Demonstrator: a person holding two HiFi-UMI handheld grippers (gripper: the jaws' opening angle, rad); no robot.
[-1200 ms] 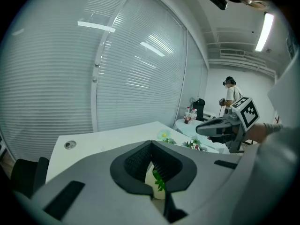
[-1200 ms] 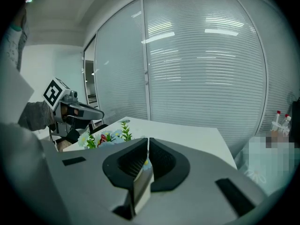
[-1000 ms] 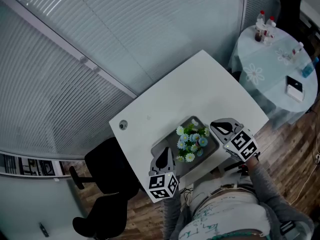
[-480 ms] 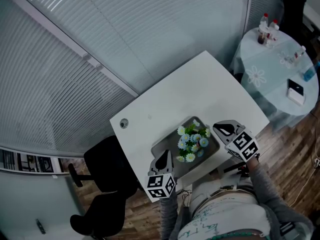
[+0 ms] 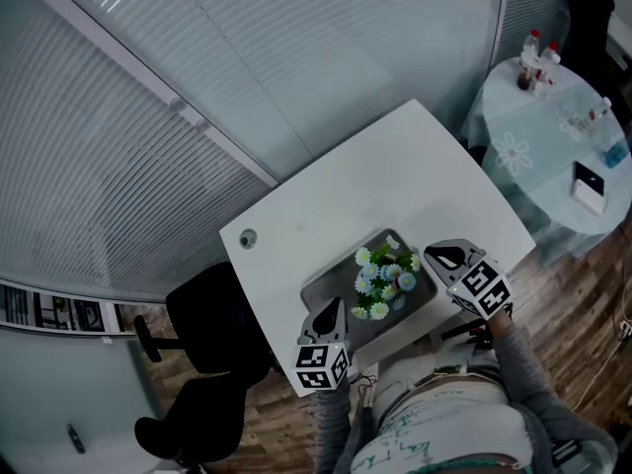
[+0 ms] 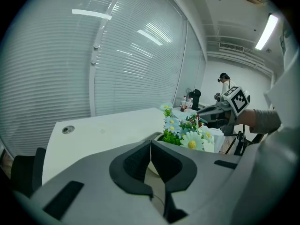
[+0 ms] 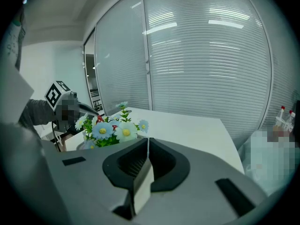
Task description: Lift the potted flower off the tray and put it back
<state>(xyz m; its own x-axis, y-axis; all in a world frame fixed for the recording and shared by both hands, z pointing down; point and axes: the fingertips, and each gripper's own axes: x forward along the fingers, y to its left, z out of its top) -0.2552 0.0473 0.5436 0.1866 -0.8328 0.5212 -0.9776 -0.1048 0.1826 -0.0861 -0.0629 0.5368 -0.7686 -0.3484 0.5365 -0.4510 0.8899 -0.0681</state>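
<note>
Grey tray [image 5: 329,287] holds potted flower [image 5: 384,278]; white table [image 5: 375,181] underneath.

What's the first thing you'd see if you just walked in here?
The bunch of white and blue daisies in a pot, standing on a grey tray near the front edge of the white table. The left gripper and right gripper, each with a black-and-white marker cube, sit shut either side of it.

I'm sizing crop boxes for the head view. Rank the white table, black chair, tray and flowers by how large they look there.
1. white table
2. black chair, lower and farther from the camera, yet it looks larger than the tray
3. tray
4. flowers, inside the tray's outline
</note>
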